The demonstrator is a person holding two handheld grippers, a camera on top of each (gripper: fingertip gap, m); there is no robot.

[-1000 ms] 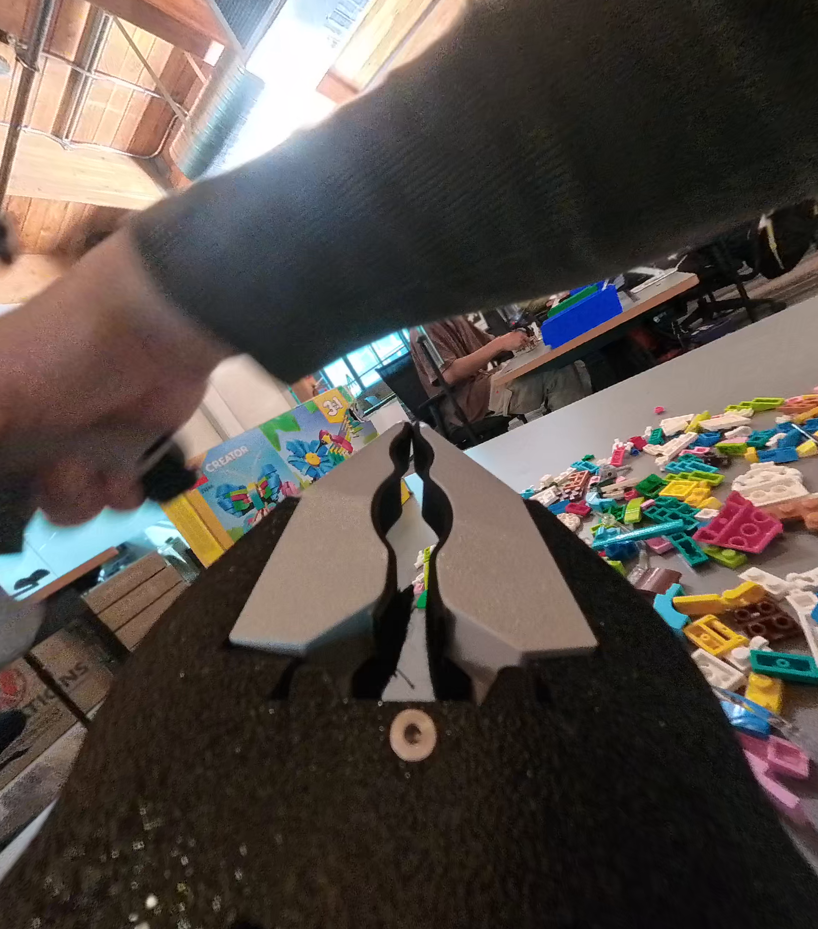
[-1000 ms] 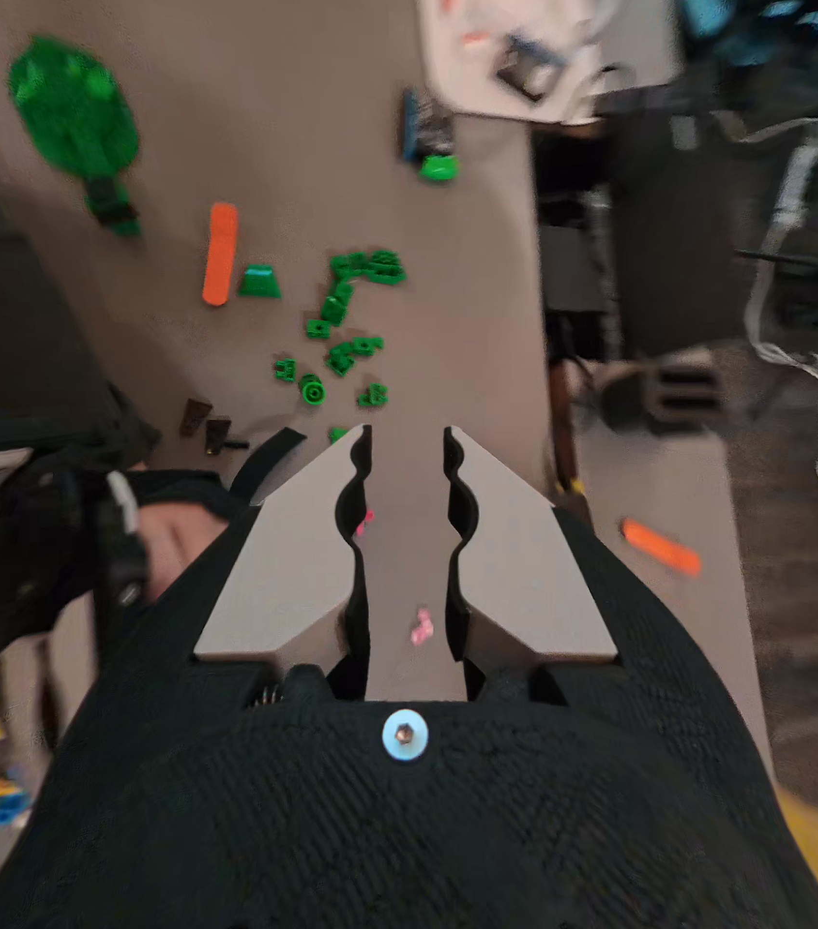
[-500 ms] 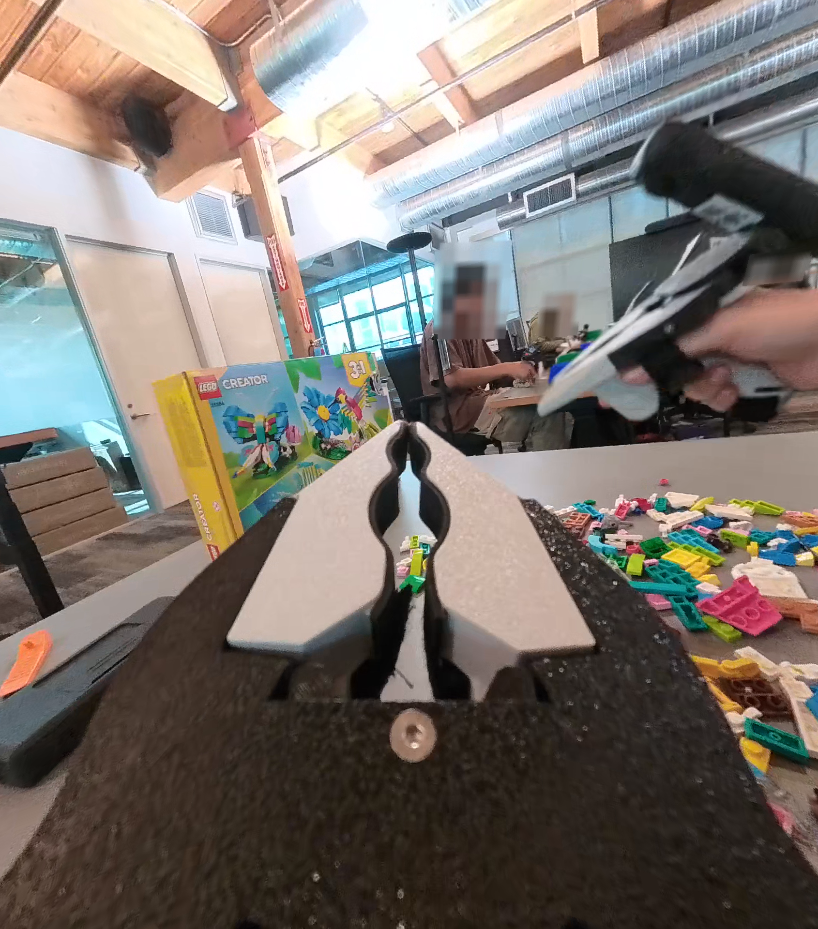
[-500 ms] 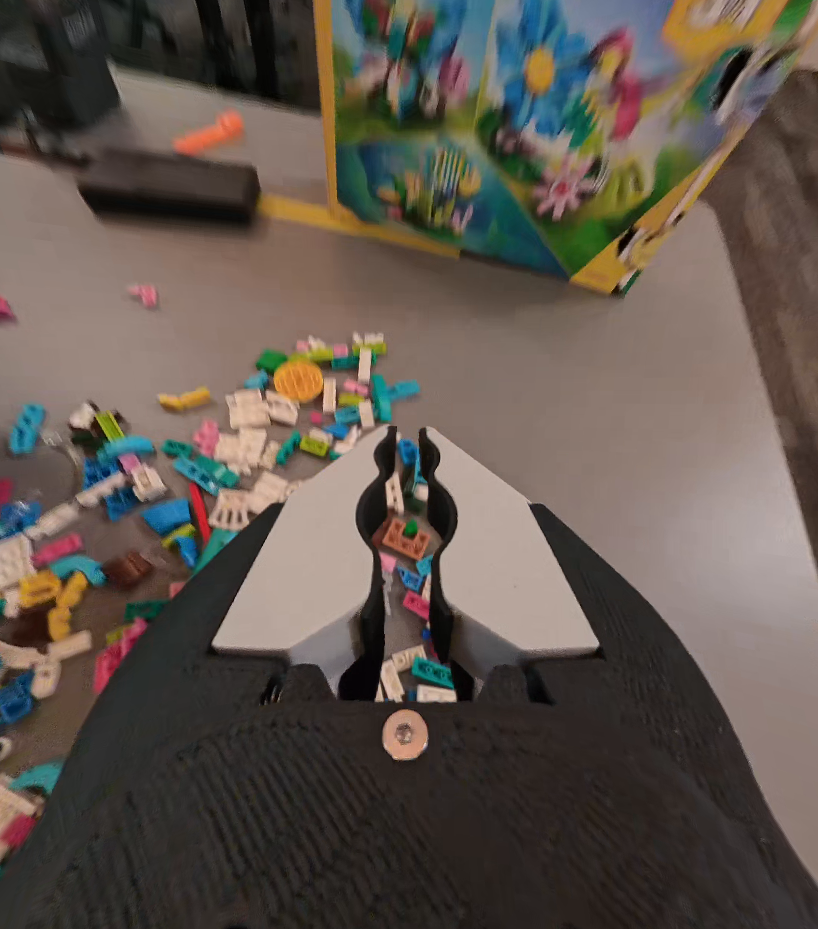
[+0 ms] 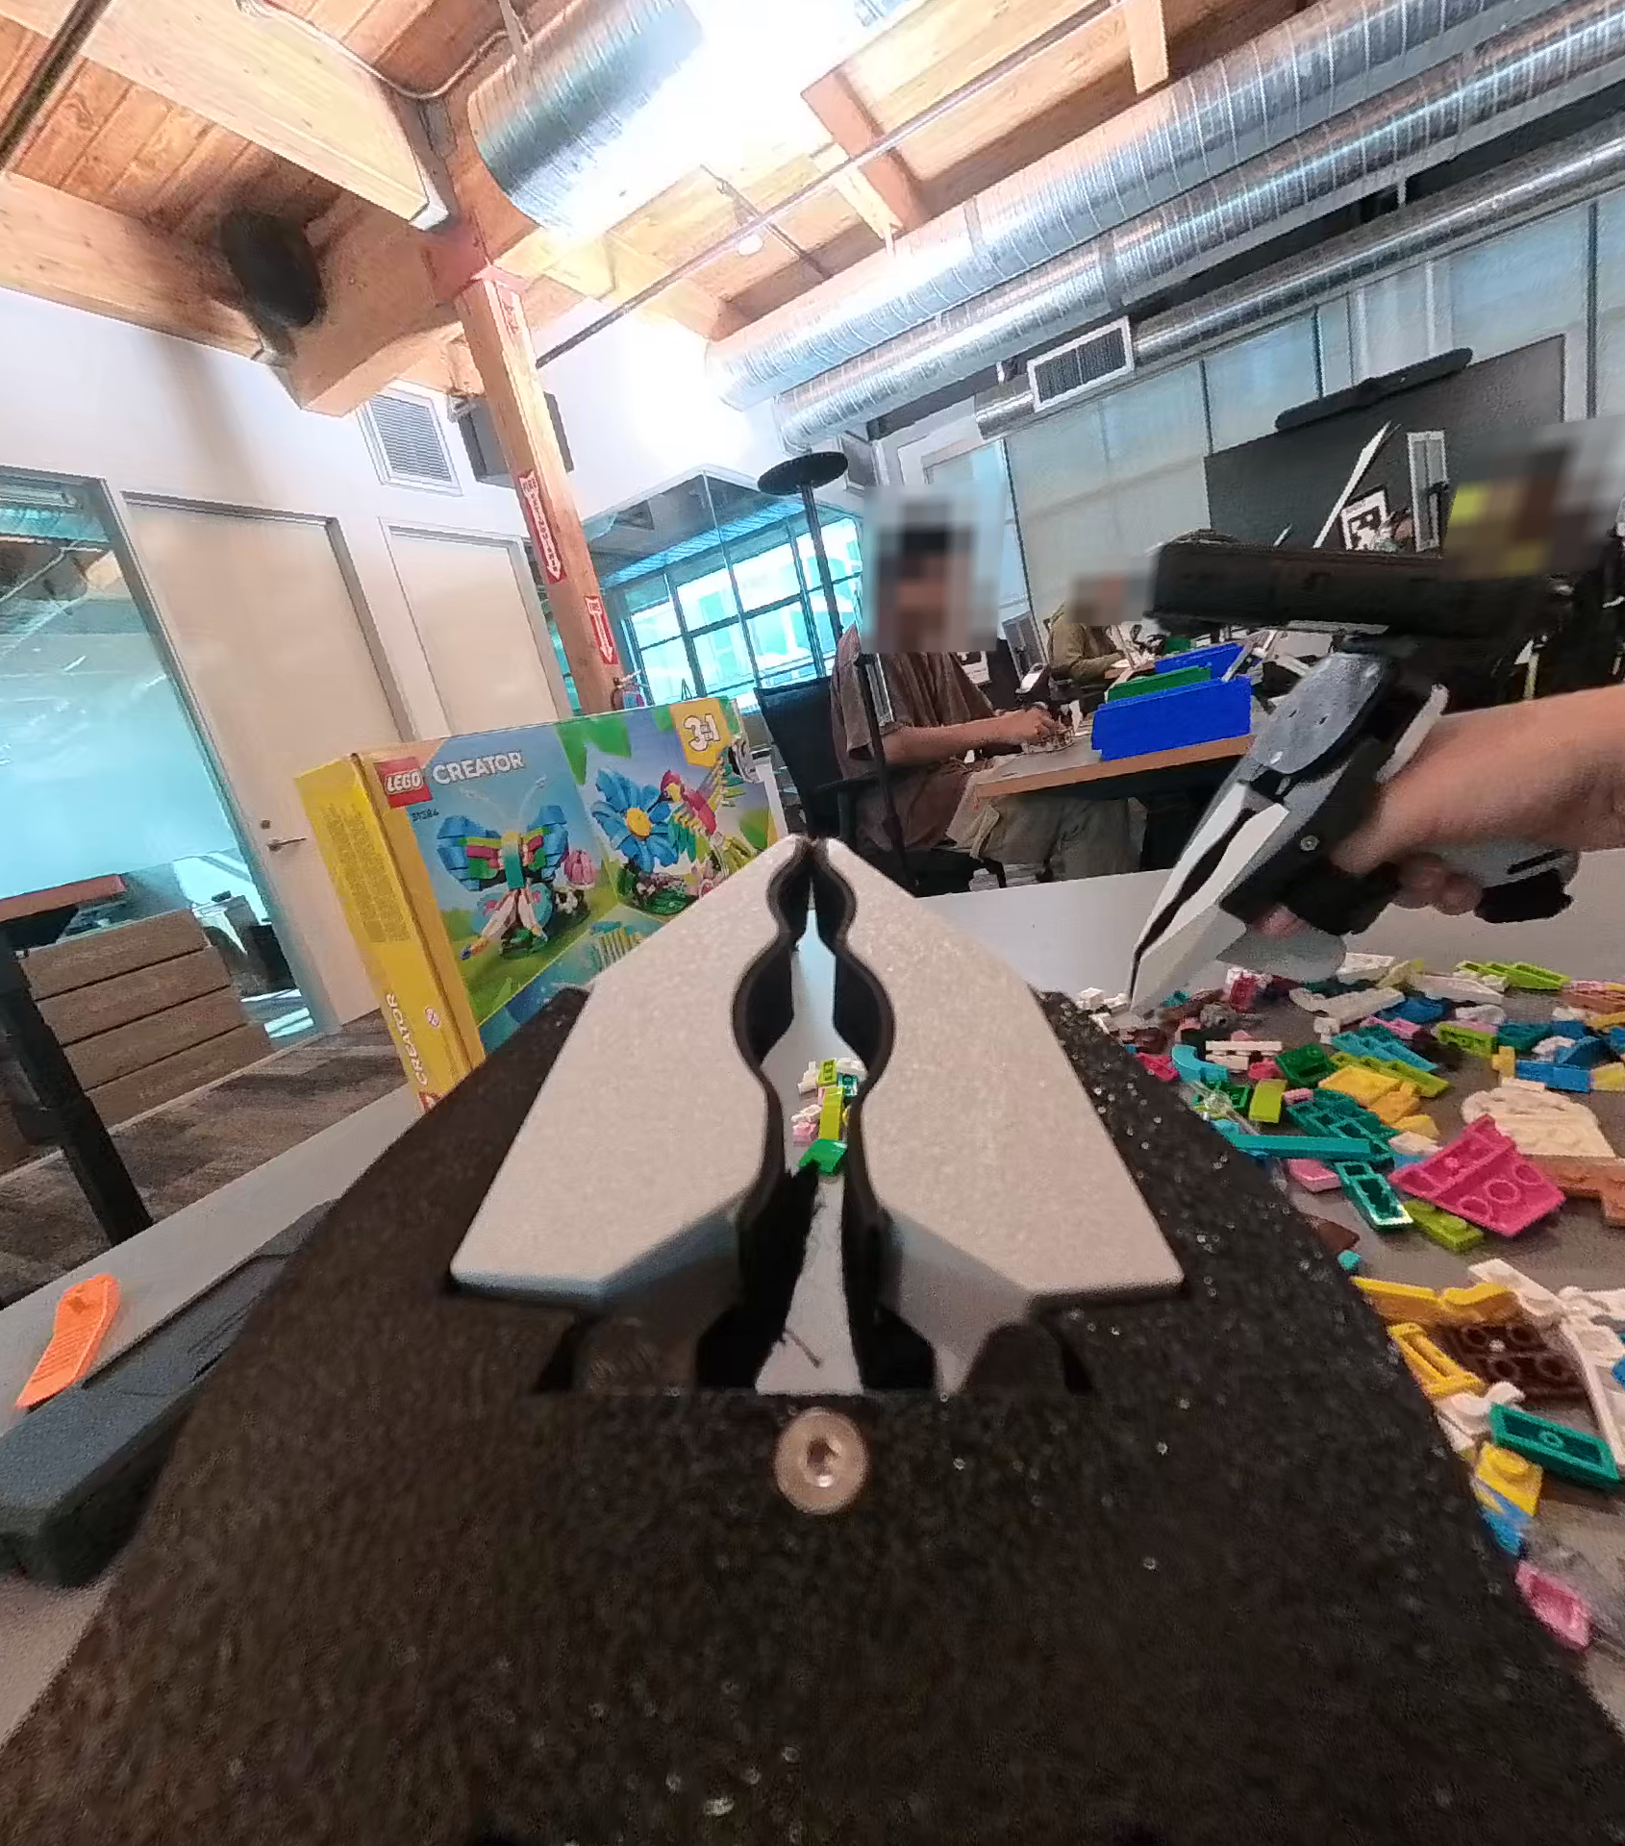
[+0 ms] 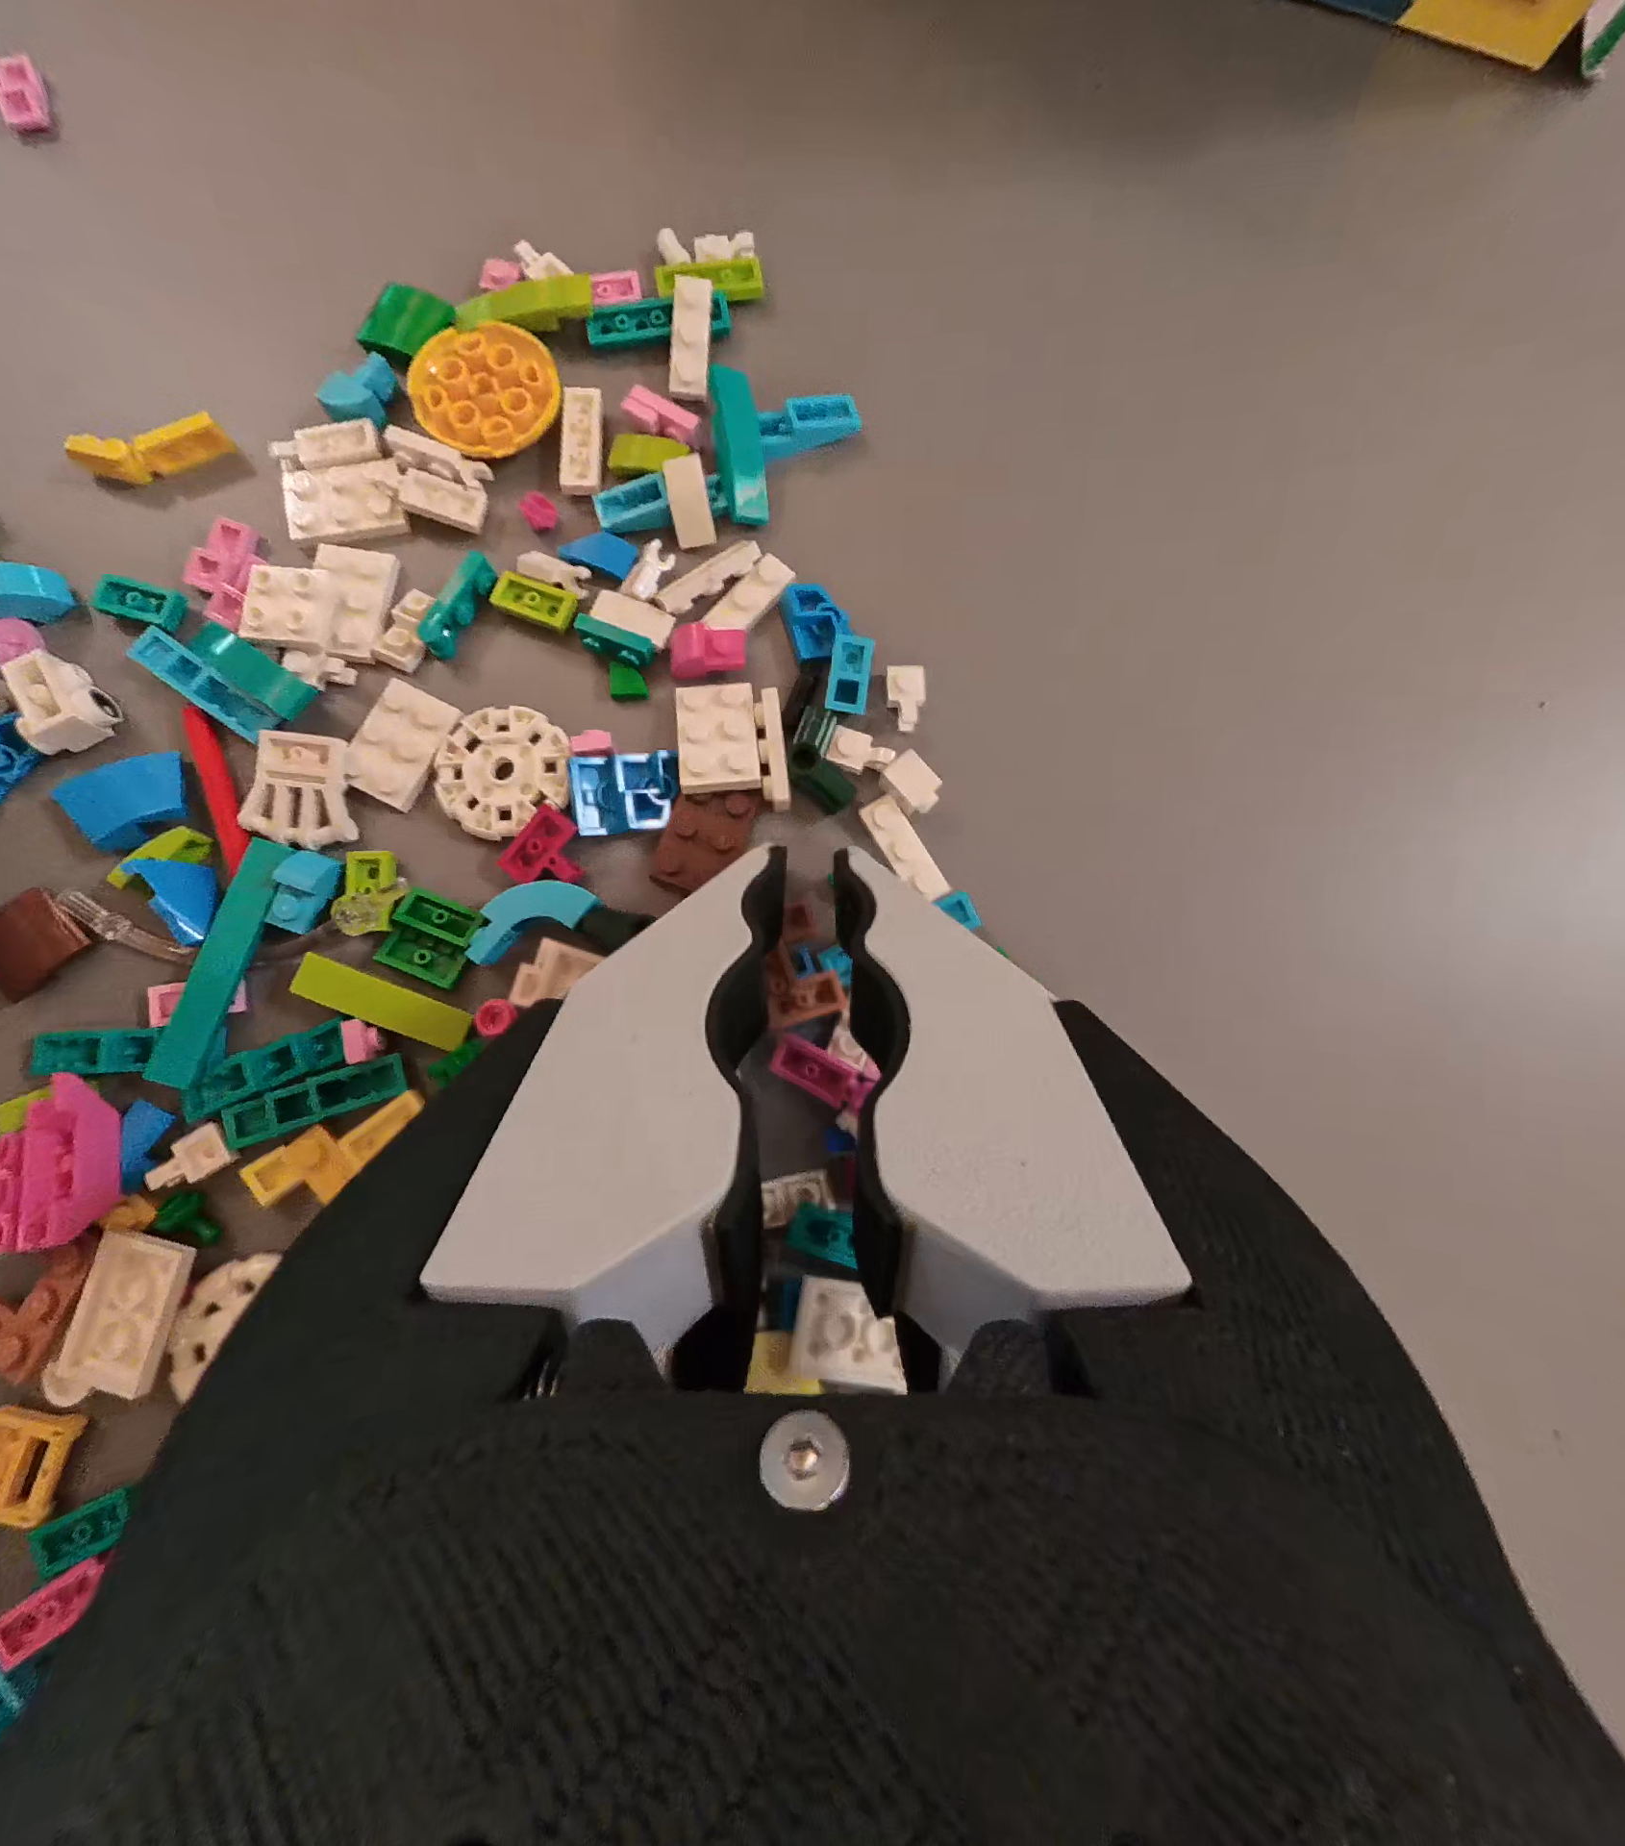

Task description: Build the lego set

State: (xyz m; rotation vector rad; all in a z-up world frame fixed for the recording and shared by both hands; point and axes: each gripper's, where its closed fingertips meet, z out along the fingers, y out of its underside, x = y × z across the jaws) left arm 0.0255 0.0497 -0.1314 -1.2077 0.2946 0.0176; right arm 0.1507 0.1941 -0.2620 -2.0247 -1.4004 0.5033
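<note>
A pile of loose lego pieces (image 6: 489, 699) in white, teal, pink, yellow and blue lies on the grey table (image 6: 1288, 499). My right gripper (image 6: 805, 861) points down at the pile's right edge, just below a brown plate (image 6: 704, 834). Its jaws stand a narrow gap apart with nothing held between them. My left gripper (image 5: 809, 849) is shut and empty, held level above the table to the left of the pile (image 5: 1488, 1099). In the left wrist view the right gripper (image 5: 1138, 999), held by a hand, touches down at the pile's far edge.
The lego set's box (image 5: 539, 879) stands upright at the table's far left; its corner shows in the right wrist view (image 6: 1488, 30). An orange brick separator (image 5: 69, 1339) and a dark grey bar (image 5: 89, 1438) lie at the left. People sit at a table behind. My hands' fingertips stand some 25 centimetres from each other.
The right gripper swung from the green pieces over to the coloured pile, narrowed its jaws and came down low to the pile's edge. The left gripper stayed shut and levelled out.
</note>
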